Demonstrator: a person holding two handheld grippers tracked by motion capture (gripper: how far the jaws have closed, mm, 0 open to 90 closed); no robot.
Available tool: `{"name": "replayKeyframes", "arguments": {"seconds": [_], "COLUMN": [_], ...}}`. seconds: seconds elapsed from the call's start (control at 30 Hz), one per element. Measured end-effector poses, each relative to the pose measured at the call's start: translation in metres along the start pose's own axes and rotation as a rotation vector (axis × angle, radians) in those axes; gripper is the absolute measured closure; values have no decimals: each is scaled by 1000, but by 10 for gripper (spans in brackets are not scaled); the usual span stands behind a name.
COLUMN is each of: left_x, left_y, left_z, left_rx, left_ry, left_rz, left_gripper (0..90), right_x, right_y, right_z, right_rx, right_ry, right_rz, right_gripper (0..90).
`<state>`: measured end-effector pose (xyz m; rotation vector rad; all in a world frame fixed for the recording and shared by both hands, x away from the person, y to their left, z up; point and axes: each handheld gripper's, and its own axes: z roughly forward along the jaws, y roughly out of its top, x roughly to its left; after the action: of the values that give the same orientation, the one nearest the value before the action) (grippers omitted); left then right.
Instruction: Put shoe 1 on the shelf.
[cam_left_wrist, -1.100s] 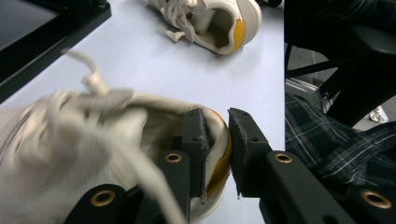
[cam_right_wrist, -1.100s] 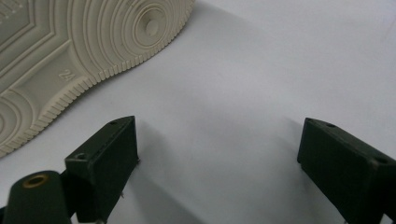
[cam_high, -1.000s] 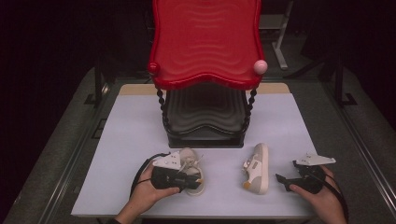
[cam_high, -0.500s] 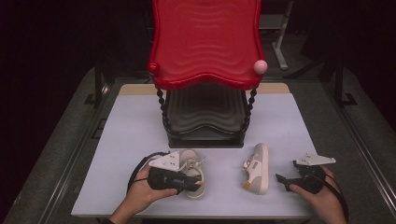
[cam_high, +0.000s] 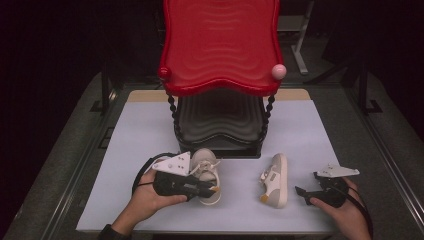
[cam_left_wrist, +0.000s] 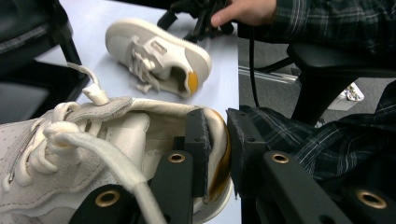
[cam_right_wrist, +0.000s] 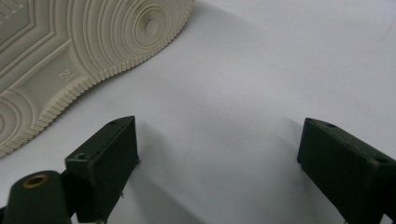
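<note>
1. Since the earlier frames, the left tongs (cam_high: 212, 189) have turned a little with the shoe (cam_high: 206, 172) that they hold, and its toe now points more toward the rack (cam_high: 220, 125); the right tongs (cam_high: 306, 194) and the second shoe (cam_high: 276, 179) lie as they did.
2. In the left gripper view, the left tongs (cam_left_wrist: 215, 154) are clamped on the heel wall of the shoe (cam_left_wrist: 70, 154): one jaw stands inside the opening and the other outside against the yellow heel patch.
3. This shoe is at the tips of the left tongs, with its toe away from the hand and toward the dark lower shelf (cam_high: 220, 122) of the rack.
4. The right tongs (cam_right_wrist: 217, 149) are apart and hold nothing; they rest low over the white table (cam_right_wrist: 243, 84).
5. The second shoe (cam_right_wrist: 70, 56) lies on its side just beside the left jaw of the right tongs, and its ribbed sole faces them.
6. I judge that the step in hand is to carry the held shoe to the rack.
7. To do it well, keep the clamp deep on the heel wall, because the thin collar can slip out if the bite is only on the edge.
8. Lift before moving forward, so that the sole does not drag on the table.
9. Mind the loose lace (cam_left_wrist: 88, 154), which lies over the left jaw; it could catch on the beaded post (cam_high: 173, 112) of the rack.
10. Keep the toe level and lead with it, then open the jaws only when the sole rests flat.
</note>
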<state>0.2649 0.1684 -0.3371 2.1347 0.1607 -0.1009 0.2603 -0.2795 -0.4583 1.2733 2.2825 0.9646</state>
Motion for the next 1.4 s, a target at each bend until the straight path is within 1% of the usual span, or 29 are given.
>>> {"name": "replayKeyframes", "arguments": {"seconds": [0.13, 0.2, 0.23, 0.33, 0.47, 0.53, 0.63, 0.73, 0.83, 0.87, 0.93, 1.0, 1.1, 1.13, 1.17, 1.23, 1.3, 1.37, 1.4], "left_x": [1, 2, 3, 7, 17, 22, 33, 44, 55, 59, 65, 73, 82, 83, 85, 87, 87, 86, 86], "left_y": [11, 16, 18, 26, 35, 38, 42, 44, 46, 48, 49, 50, 49, 49, 48, 46, 47, 45, 45], "left_z": [-6, -8, -9, -12, -16, -17, -18, -19, -19, -19, -19, -19, -19, -18, -17, -16, -16, -14, -13], "left_rx": [13, 11, 17, 23, 37, 43, 47, 56, 53, 63, 70, 69, 69, 66, 73, 72, 88, 104, 102], "left_ry": [12, 18, 21, 30, 50, 56, 65, 80, 93, 100, 109, 120, 130, 134, 133, 127, 128, 132, 131], "left_rz": [29, 35, 45, 56, 81, 88, 88, 99, 96, 102, 102, 106, 112, 108, 106, 105, 113, 111, 111], "left_gripper": [788, 788, 788, 788, 789, 789, 789, 790, 790, 790, 790, 790, 790, 790, 790, 790, 790, 789, 788], "right_x": [0, 0, 0, 0, 0, 0, 0, 0, 0, 0, 0, 0, 0, 0, 0, 0, 0, 0, 0], "right_y": [0, 0, 0, 0, 0, 0, 0, 0, 0, 0, 0, 0, 0, 0, 0, 0, 0, 0, 0], "right_z": [0, 0, 0, 0, 0, 0, 0, 0, 0, 0, 0, 0, 0, 0, 0, 0, 0, 0, 0], "right_rx": [0, 0, 0, 0, 0, 0, 0, 0, -1, -1, -1, -1, -1, -2, -1, -2, -2, -2, -3], "right_ry": [1, 1, 0, 1, 1, 1, 0, 0, 1, 0, 1, 0, -1, 0, 0, 0, 0, 0, 0], "right_rz": [0, 0, 0, 0, 0, 0, 0, 0, 0, 0, 0, 0, 1, 1, 1, 1, 0, 0, 0], "right_gripper": [113, 113, 113, 113, 113, 113, 113, 113, 113, 113, 113, 113, 114, 113, 113, 114, 113, 113, 114]}}
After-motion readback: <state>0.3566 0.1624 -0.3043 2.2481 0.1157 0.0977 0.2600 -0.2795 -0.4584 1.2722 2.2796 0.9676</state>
